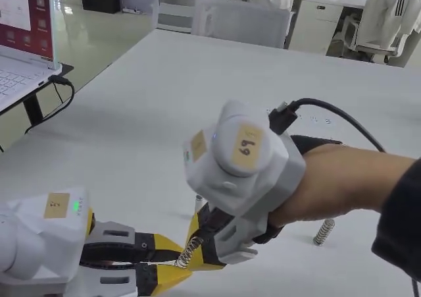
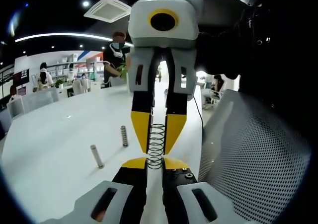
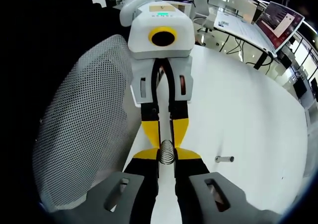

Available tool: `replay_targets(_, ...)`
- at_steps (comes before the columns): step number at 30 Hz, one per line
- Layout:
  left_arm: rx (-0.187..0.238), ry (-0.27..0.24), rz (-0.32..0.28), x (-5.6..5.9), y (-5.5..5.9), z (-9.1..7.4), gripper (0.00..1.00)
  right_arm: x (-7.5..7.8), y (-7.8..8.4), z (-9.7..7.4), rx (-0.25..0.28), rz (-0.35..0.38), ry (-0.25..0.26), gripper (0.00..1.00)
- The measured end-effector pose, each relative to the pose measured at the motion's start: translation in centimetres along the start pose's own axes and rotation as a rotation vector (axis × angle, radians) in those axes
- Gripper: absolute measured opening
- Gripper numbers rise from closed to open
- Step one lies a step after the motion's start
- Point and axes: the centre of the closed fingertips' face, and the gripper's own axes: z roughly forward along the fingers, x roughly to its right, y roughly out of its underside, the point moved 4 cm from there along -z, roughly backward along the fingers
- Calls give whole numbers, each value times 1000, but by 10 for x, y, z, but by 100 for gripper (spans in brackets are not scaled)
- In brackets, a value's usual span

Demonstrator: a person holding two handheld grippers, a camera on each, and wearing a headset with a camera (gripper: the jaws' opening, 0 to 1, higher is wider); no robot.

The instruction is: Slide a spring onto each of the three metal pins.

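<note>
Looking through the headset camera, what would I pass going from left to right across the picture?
Laptop → left gripper → right gripper → loose spring → person's sleeve.

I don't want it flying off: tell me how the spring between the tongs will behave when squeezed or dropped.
The spring is an open coil of thin wire, so probably light and easily bent or compressed. Being round, it would likely roll on the smooth table. Pinched by the right gripper, it may squirt out.
</note>
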Motion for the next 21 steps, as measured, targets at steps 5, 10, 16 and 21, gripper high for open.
replay_targets(5, -1, 7, -4, 1, 0, 1, 3, -1, -1, 1, -7, -4, -5, 9)
replay_targets(10, -1, 11, -3, 2, 0, 2, 3, -1, 0, 1, -15, -7, -6, 9)
replay_targets(16, -8, 14, 5, 2, 0, 3, 3, -1, 0, 2, -21, -8, -7, 9)
replay_targets(21, -10, 14, 2, 2, 1, 3, 4, 0, 1, 2, -25, -5, -5, 9)
